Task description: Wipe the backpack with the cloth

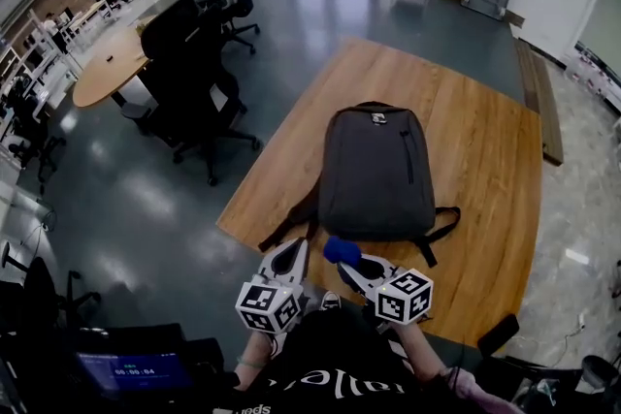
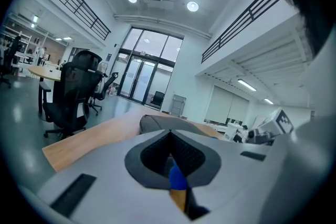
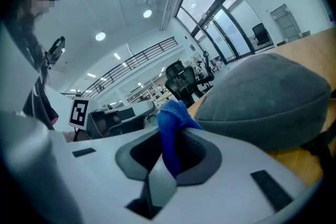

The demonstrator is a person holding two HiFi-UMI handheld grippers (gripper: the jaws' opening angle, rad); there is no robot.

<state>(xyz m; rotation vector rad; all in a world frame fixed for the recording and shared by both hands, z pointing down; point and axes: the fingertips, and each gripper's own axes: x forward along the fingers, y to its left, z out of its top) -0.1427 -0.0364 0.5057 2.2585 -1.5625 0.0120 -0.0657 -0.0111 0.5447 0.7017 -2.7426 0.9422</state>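
left of the backpack, off the table, office chairs stand on the grey floor. the backpack lies flat on the wooden table, its handle end away from the person and its straps spilling out at its near corners. just in front of the backpack's near-left corner, the left gripper has its jaws pressed together on nothing. the blue low in its own view looks like the cloth beyond it. further right, at the backpack's near edge, the right gripper is clamped on the blue cloth, which bunches out of the jaws as a small wad. i cannot tell whether the cloth touches the backpack yet.

as i judge it, three things could go wrong:
- only a small tuft pokes out, so the hard jaw tips might scrape the fabric instead.
- nothing pins the backpack, so a firm stroke could shove it along or snag a strap.
- a weak pinch could let the cloth drag free.
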